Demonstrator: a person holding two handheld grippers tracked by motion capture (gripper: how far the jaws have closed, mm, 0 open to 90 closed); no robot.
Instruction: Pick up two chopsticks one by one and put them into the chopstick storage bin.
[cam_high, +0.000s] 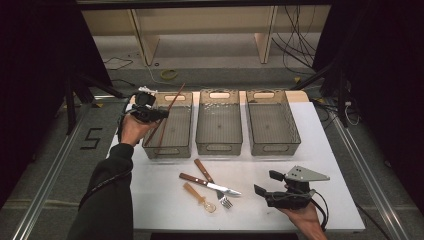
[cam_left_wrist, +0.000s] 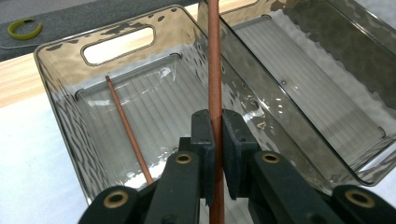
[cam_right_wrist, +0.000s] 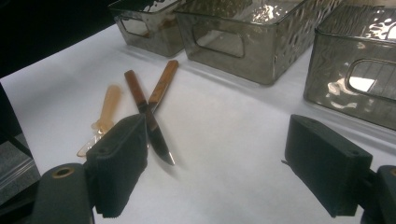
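1. The left gripper has its two black jaws pressed on a brown chopstick, which stands between the pads. In the left gripper view the stick leaves the picture at the top edge and at the bottom edge, so neither end can be seen there.

2. In the high view the same chopstick leans over the left basket, with its upper end above the far rim. The lower part is difficult to separate from the second stick behind the dim basket wall.

3. A second chopstick lies already inside this basket, slanted on the ribbed floor. Its near end is covered by the gripper's body.

4. The left hand holds the gripper at the left wall of the basket; the dark sleeve is cut off by the bottom edge.

5. The right gripper has its jaws spread wide with nothing between them, only the white table underneath. In the high view it rests low at the near right part of the table, and its hand is partly cut off by the bottom edge.

6. In front of the right gripper lie a knife, a fork and a pale spoon, close together, the knife crossing the fork's handle. The spoon's bowl and the fork's prongs are hidden behind one jaw in the right gripper view.

7. The middle basket and the right basket stand beside the left one in a row. Their walls are smoky and rippled, so the floors are hard to read.
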